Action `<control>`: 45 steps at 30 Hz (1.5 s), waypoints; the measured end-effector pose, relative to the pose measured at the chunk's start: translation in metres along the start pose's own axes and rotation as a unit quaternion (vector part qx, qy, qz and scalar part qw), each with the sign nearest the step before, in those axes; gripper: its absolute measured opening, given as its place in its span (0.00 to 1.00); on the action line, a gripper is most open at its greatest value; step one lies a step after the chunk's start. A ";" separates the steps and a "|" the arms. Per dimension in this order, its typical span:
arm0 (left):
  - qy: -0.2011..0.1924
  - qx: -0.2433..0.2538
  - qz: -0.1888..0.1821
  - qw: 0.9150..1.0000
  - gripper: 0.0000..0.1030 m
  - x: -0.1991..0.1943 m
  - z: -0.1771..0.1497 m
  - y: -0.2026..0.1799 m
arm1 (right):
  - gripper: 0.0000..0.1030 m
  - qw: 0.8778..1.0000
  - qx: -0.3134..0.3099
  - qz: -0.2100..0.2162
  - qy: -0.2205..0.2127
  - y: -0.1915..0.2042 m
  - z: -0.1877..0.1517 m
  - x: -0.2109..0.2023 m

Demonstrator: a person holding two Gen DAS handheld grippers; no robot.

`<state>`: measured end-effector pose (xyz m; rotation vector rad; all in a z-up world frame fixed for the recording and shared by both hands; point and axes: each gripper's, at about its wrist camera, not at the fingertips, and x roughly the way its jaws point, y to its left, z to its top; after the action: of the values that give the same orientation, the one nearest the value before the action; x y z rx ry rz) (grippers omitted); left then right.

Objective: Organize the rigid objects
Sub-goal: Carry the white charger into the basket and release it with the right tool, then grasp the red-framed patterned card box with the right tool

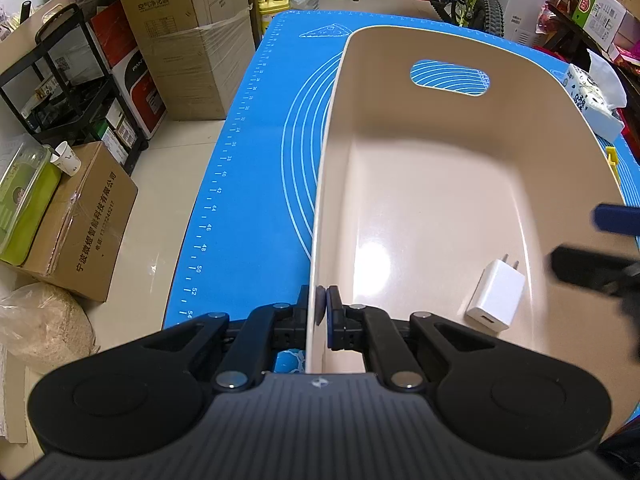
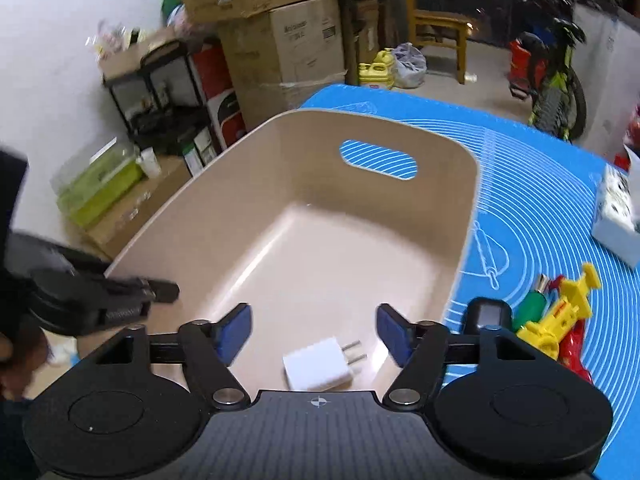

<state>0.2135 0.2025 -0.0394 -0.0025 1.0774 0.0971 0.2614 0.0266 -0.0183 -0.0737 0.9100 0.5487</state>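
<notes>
A beige plastic bin [image 1: 440,128] [image 2: 280,152] with a handle slot stands on the blue mat [image 1: 256,184] [image 2: 532,184]. A white USB charger plug [image 1: 496,296] [image 2: 320,368] lies on the bin floor near the front. My left gripper [image 1: 322,308] is shut on the bin's left wall near the front corner; it shows at the left of the right wrist view [image 2: 160,292]. My right gripper [image 2: 316,332] is open and empty above the charger, inside the bin's front; its fingers [image 1: 588,268] show blurred at the right edge of the left wrist view.
To the right of the bin on the mat lie a black case [image 2: 490,314], a green piece [image 2: 530,308], a yellow toy [image 2: 560,312] over a red one [image 2: 574,356], and a white tissue pack [image 2: 618,212] [image 1: 592,96]. Cardboard boxes [image 1: 184,40], a black rack [image 1: 68,80] and a bicycle [image 2: 556,80] stand beyond the table.
</notes>
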 end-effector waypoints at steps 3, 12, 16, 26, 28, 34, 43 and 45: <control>0.000 0.000 0.000 1.000 0.08 0.000 0.000 0.000 | 0.75 1.000 0.015 -0.002 -0.021 -0.012 0.000 -0.018; 0.001 -0.004 -0.001 1.000 0.08 0.000 0.000 0.001 | 0.79 0.993 0.054 -0.062 -0.082 -0.054 -0.009 -0.077; 0.001 -0.005 -0.001 1.000 0.08 0.000 0.000 0.001 | 0.80 0.988 0.079 -0.108 -0.075 -0.081 -0.020 -0.084; 0.001 -0.006 0.000 1.000 0.08 -0.001 0.000 0.001 | 0.80 0.973 0.160 -0.164 0.035 -0.134 -0.064 -0.058; 0.001 -0.006 -0.001 1.000 0.08 -0.001 0.000 0.001 | 0.80 0.972 0.164 -0.162 0.055 -0.137 -0.071 -0.051; 0.001 -0.006 0.000 1.000 0.08 -0.001 0.000 0.001 | 0.80 0.968 0.159 -0.164 0.102 -0.132 -0.082 -0.029; 0.001 -0.006 0.000 1.000 0.08 -0.001 0.000 0.001 | 0.74 0.961 0.188 -0.163 0.120 -0.148 -0.095 -0.019; 0.001 -0.006 -0.001 1.000 0.08 -0.001 0.000 0.001 | 0.69 0.961 0.192 -0.160 0.121 -0.149 -0.097 -0.019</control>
<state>0.2131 0.2037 -0.0382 -0.0150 1.0781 0.1026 0.2538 -0.1377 -0.0888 0.0642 1.2026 0.0547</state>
